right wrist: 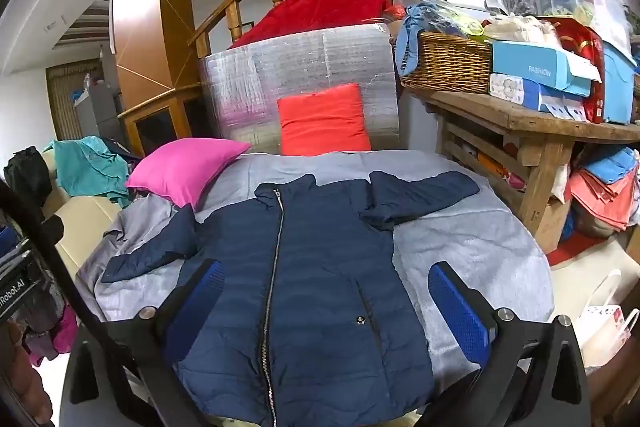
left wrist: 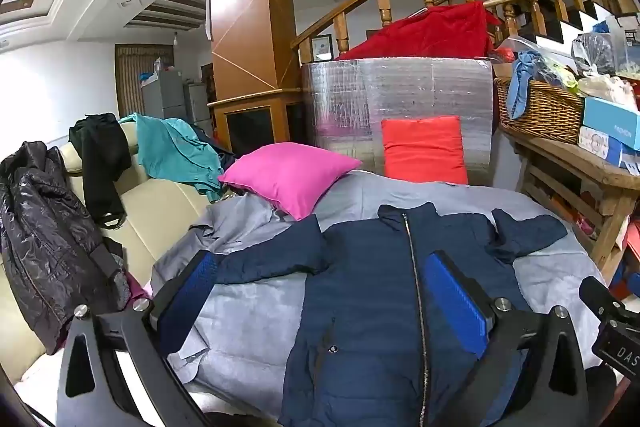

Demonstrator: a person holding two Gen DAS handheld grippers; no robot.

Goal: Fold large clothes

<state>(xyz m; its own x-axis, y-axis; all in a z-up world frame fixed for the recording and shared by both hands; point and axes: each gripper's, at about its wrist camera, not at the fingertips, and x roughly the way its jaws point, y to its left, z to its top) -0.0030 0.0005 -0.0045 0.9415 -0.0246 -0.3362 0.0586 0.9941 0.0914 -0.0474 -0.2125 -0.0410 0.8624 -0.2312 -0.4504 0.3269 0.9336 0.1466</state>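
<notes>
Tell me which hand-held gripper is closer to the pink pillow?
Left. The left hand-held gripper hovers over the jacket's pillow-side half, nearer the pink pillow. The right hand-held gripper hovers over the other half.

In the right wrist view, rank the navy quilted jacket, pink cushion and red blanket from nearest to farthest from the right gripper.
From the right gripper:
1. Navy quilted jacket, directly under the open fingers.
2. Pink cushion, ahead, left.
3. Red blanket, at the back, atop the silver wrapped block.
</notes>
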